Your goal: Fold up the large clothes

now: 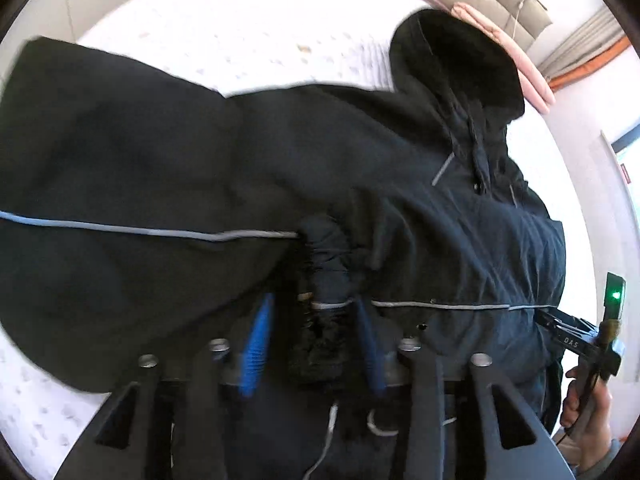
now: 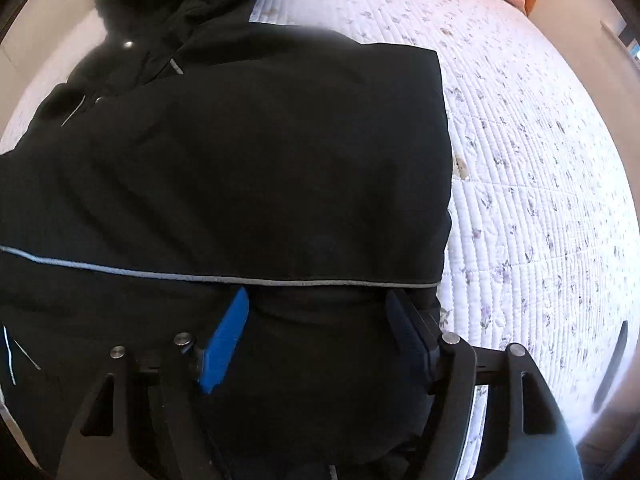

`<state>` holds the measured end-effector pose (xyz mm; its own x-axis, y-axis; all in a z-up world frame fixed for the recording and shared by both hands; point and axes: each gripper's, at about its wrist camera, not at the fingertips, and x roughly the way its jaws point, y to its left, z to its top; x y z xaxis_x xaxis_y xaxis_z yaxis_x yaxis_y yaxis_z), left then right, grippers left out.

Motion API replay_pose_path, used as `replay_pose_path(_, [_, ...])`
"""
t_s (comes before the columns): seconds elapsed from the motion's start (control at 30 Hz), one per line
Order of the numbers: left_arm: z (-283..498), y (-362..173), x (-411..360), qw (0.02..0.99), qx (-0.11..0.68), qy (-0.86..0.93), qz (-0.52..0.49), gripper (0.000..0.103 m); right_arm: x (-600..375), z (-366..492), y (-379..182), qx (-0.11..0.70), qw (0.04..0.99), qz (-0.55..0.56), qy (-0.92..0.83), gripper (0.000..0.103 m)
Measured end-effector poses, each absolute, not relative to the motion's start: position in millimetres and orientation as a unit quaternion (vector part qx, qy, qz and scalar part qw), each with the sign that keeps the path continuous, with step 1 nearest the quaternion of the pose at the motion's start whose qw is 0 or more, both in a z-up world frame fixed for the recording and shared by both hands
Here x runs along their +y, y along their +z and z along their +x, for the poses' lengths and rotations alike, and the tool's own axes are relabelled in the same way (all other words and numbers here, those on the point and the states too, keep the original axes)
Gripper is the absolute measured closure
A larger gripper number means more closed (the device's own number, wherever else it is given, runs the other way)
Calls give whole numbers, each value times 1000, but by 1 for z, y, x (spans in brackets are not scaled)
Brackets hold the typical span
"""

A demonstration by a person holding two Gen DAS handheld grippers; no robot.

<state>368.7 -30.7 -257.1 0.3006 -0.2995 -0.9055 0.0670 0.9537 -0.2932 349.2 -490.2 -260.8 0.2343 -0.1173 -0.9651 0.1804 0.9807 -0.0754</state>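
Note:
A black hooded jacket with thin grey piping lies spread on a white quilted bed, its hood towards the far right. My left gripper points down at it. A bunched sleeve cuff lies between its blue fingers, with a gap showing on the left side, so the gripper is open. In the right wrist view the jacket fills the left and middle. My right gripper stands open and wide over the fabric just below the piping line, with nothing pinched.
The floral quilt lies bare to the right of the jacket. Pink bedding lies along the far edge past the hood. A person's hand holds the other gripper's handle at the right edge, at the jacket's hem.

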Motion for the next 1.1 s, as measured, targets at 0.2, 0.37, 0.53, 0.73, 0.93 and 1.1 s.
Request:
replay_pose_path(0.2, [353, -206, -26, 829, 546, -107, -59, 51, -489, 346, -229, 603, 791, 53, -89, 30])
replay_pose_path(0.37, [345, -192, -92, 819, 536, -201, -45, 51, -449, 344, -209, 584, 808, 60, -44, 30])
replay_pose_path(0.53, [356, -257, -155, 788, 582, -202, 8, 51, -419, 347, -226, 597, 801, 40, -33, 30])
replay_pose_path(0.73, [365, -282, -163, 785, 591, -183, 36, 52, -412, 345, -251, 619, 784, 7, -40, 28])
replay_pose_path(0.93, [358, -236, -102, 805, 569, -165, -38, 51, -410, 352, -255, 627, 778, 4, -40, 21])
replay_pose_path(1.1, [358, -197, 38, 841, 530, -24, -106, 38, -411, 371, -261, 631, 775, 3, -39, 18])
